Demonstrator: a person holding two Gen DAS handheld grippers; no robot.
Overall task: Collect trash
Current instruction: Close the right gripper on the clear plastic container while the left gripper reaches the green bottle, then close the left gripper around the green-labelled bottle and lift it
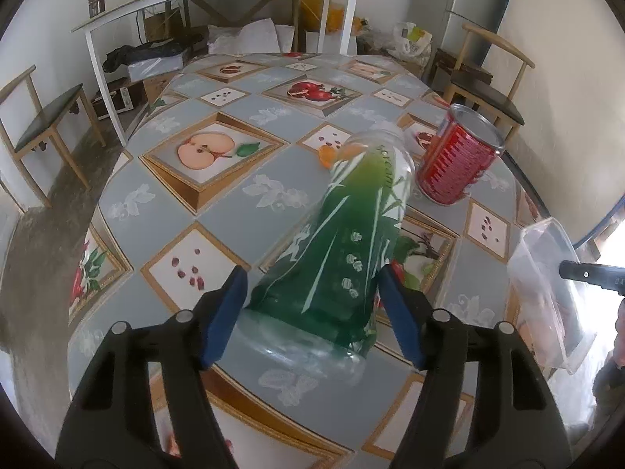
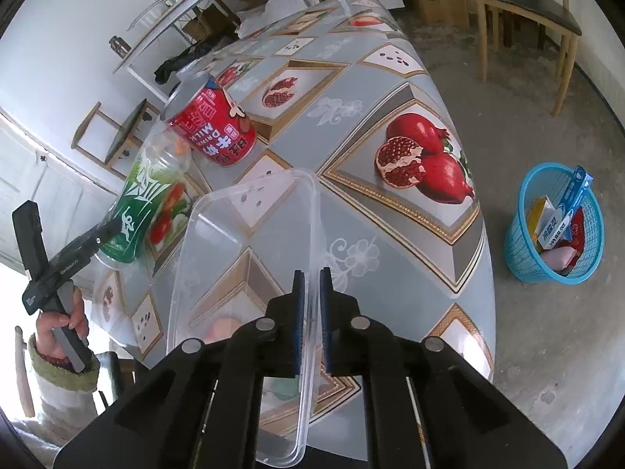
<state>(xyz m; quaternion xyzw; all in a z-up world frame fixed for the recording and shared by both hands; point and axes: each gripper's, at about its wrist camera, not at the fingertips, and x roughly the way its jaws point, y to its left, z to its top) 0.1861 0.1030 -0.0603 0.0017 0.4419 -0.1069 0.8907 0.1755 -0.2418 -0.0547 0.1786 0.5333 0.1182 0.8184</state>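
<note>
On the fruit-print tabletop (image 2: pixel 390 90) near its edge, the right gripper (image 2: pixel 311 301) pinches the clear plastic tray (image 2: pixel 250 234) by its rim; the left gripper (image 1: pixel 312 308) straddles the green bottle (image 1: pixel 343 242), pads not yet pressing. Next: clamp, lift, carry to the blue basket (image 2: pixel 519 250) (floor). The red can (image 2: pixel 215 133) reads "MILK DRINK".

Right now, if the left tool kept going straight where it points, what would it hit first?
The green bottle: it already stands between the left tool's open pads, so going on would likely meet its base before the table.
</note>
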